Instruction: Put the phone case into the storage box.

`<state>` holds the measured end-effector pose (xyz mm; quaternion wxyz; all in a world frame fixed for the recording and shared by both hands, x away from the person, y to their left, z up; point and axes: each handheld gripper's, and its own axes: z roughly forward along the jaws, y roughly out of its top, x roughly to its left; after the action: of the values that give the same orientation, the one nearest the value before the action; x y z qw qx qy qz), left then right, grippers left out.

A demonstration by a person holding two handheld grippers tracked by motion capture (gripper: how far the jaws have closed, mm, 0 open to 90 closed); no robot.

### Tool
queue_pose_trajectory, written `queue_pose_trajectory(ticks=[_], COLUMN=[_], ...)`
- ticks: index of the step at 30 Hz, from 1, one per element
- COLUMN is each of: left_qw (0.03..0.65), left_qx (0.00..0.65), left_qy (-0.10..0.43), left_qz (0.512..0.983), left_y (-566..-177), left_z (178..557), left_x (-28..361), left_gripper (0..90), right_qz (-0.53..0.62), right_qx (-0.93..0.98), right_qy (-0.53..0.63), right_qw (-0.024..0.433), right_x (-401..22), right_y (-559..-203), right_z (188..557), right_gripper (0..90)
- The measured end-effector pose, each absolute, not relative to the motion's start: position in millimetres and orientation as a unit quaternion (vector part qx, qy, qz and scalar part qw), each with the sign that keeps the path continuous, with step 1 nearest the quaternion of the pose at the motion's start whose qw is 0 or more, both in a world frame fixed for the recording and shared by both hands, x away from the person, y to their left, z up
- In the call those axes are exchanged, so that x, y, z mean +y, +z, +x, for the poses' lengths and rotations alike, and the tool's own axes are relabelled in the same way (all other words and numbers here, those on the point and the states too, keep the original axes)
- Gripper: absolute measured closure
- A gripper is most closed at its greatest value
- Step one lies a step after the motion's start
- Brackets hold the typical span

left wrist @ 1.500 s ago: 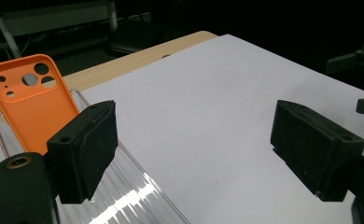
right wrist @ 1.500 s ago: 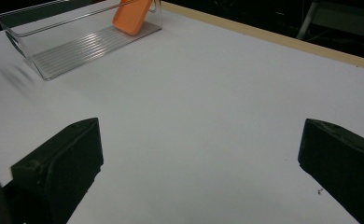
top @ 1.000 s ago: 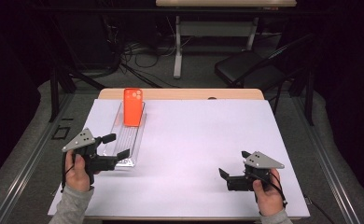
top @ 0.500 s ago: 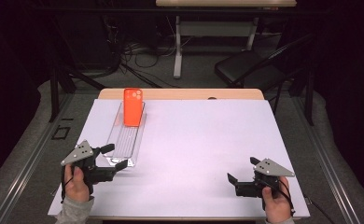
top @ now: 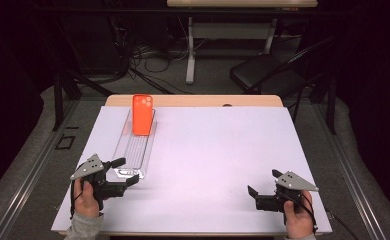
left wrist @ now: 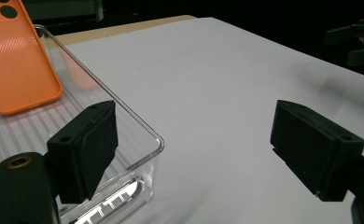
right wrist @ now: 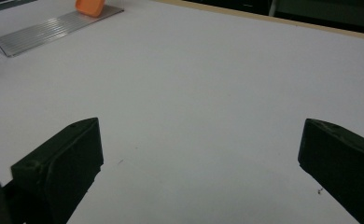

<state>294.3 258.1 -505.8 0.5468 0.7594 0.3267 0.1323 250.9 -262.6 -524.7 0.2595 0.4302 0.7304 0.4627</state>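
High view: the left hand-held gripper sits low over the near left part of the bench, held in the person's left hand, with its jaws spread wide and nothing between them. Directly ahead of its jaw tips is the near end of a clear plastic tray, a long narrow tray running away from the left hand-held gripper toward the far edge of the bench. At the far end of that tray, well beyond the left hand-held gripper, an orange phone case stands leaning against the tray's end wall, camera cut-outs uppermost.

In the left gripper view, the near corner of the clear plastic tray lies just in front of one jaw, which overlaps the tray's wall in the picture; whether it touches the wall I cannot tell. The other jaw stands over bare white bench surface beside the tray. The orange phone case rises farther along the tray.

The right hand-held gripper is held in the right hand near the near right corner of the bench, well apart from the left hand-held gripper and from the tray. In the right gripper view its jaws are also wide apart and empty, with plain white bench between them; the tray and a corner of the orange phone case appear far ahead and off to one side.
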Motion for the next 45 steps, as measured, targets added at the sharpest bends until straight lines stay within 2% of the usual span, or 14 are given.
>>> queue_pose_trajectory(ticks=[45], left_qw=[0.546], left_qx=[0.338], left_qy=[0.136], left_qz=[0.754], left_y=[-515], left_z=[298], left_x=[267], left_gripper=[15.6], right_qz=[0.432], right_qx=[0.730], right_qy=[0.463], right_qw=[0.257], right_x=[-264], right_y=[-537], right_z=[254], right_gripper=[0.0])
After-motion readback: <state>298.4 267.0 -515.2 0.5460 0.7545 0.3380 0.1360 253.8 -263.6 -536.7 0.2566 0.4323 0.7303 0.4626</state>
